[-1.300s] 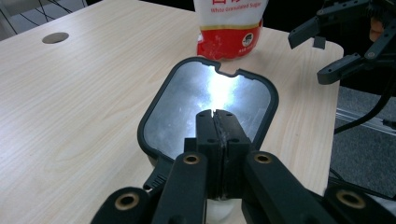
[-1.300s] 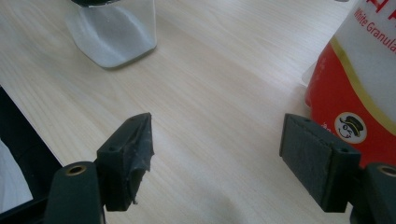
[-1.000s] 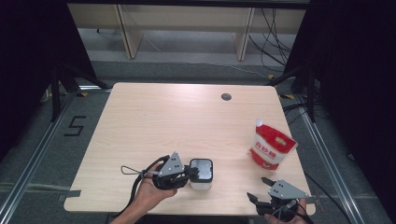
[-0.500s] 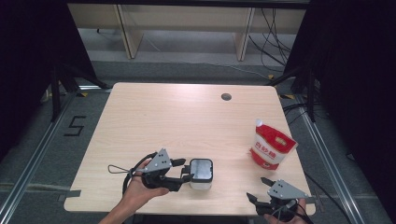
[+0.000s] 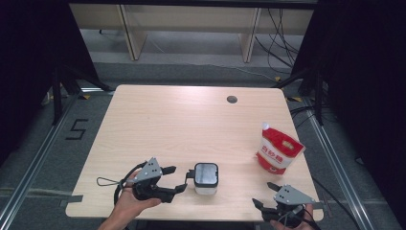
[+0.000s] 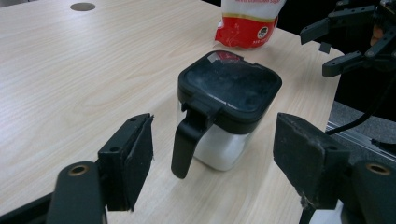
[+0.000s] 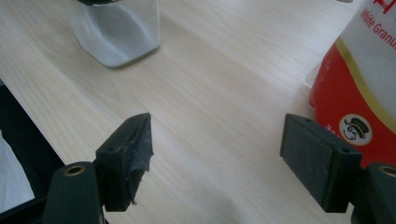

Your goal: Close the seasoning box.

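Left tool (image 5: pixel 177 178): jaws have just been opening and now stand wide apart, nothing clamped. The jar (image 5: pixel 206 178) sits on the counter (image 5: pixel 191 124) just ahead of its tips, clear of both pads.

The left gripper view gives what the high view lacks: the jar's (image 6: pixel 227 107) black square lid, and a black handle hanging down its near side, pointing into the gap between the jaws. The jar's lower part looks white; whether that is contents or frosted wall I cannot tell.

Right tool (image 5: pixel 269 194): jaws apart, empty, low at the counter's near edge. The pouch (image 5: pixel 278 152) stands beyond it, well apart from the jar.

In the right gripper view the pouch (image 7: pixel 359 88) is cut off at the right edge, its print partly readable; the jar (image 7: pixel 119 30) is cropped at the top, lid out of frame. The left gripper view also catches the right tool (image 6: pixel 343 46) far right, against a dark background.
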Demonstrator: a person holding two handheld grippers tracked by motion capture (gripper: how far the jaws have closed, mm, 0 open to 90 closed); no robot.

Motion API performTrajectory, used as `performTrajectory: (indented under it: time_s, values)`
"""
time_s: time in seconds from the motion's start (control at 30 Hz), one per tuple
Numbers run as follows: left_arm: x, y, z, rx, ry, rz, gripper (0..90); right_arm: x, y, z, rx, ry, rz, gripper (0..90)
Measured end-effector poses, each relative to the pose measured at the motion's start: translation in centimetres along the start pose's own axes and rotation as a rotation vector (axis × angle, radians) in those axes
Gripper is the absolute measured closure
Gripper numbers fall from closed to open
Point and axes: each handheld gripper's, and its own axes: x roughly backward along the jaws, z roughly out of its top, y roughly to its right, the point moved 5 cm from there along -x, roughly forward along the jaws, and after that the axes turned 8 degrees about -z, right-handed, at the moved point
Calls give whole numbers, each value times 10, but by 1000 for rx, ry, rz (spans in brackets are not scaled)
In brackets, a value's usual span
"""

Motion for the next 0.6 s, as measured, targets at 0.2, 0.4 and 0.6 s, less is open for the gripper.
performTrajectory:
  time_s: [0.2, 0.4, 0.6]
  values:
    - [9, 2, -12, 18, -1, 20, 278, -1, -2, 0, 3, -7, 12, 264]
    - [19, 3, -25, 15, -13, 26, 277, -2, -4, 0, 8, -7, 20, 264]
    - [28, 3, -38, 7, -42, 53, 277, -3, -6, -1, 5, -18, 25, 262]
